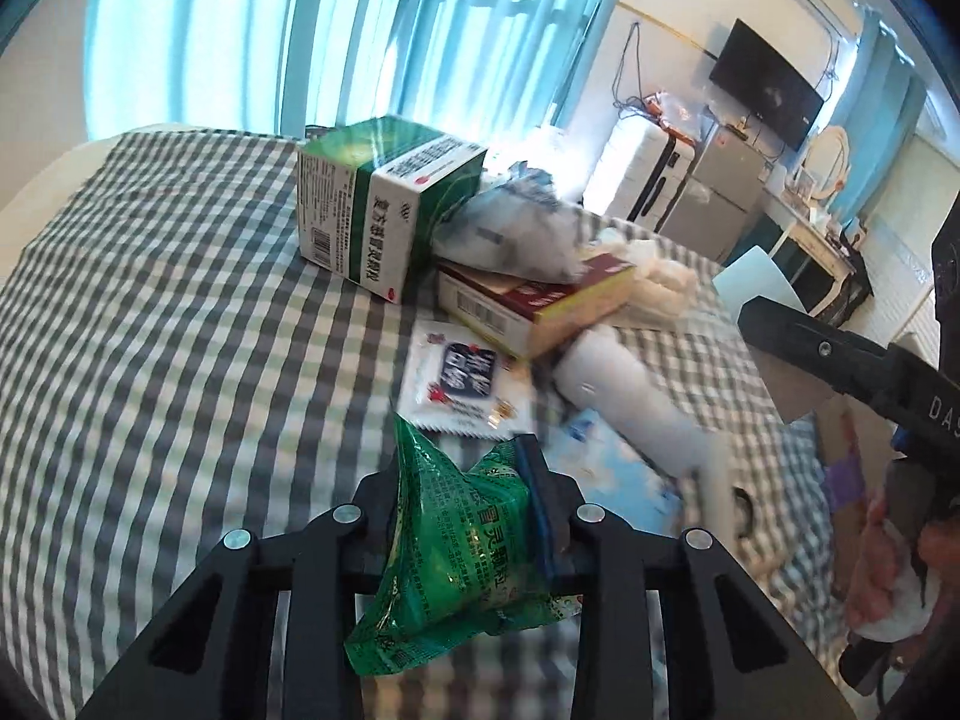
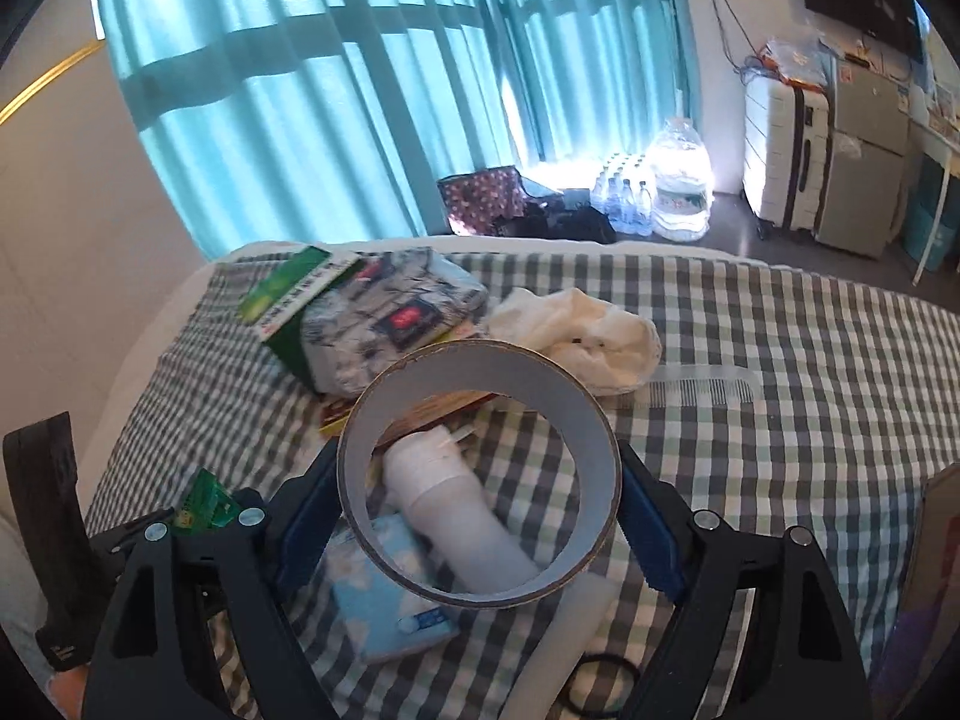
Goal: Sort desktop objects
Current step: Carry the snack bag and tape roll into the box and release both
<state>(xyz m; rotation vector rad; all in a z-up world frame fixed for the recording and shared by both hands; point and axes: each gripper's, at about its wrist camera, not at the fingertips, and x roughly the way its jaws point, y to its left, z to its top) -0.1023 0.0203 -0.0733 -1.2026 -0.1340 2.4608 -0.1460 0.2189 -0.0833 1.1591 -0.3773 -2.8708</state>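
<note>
Between the left gripper's (image 1: 465, 483) closed jaws hangs a crumpled green sachet (image 1: 456, 546), its matching green medicine box (image 1: 384, 204) on the checked cloth (image 1: 150, 300) ahead, contents unseen, while the right gripper (image 2: 480, 492) clamps an upright tape roll (image 2: 480, 474) above a white bottle (image 2: 462, 516).

Glossy crinkled green foil sachet (image 1: 456, 546); matt cardboard tape roll (image 2: 480, 474); checked woven cloth (image 1: 180, 312); smooth white plastic bottle (image 1: 636, 402).
</note>
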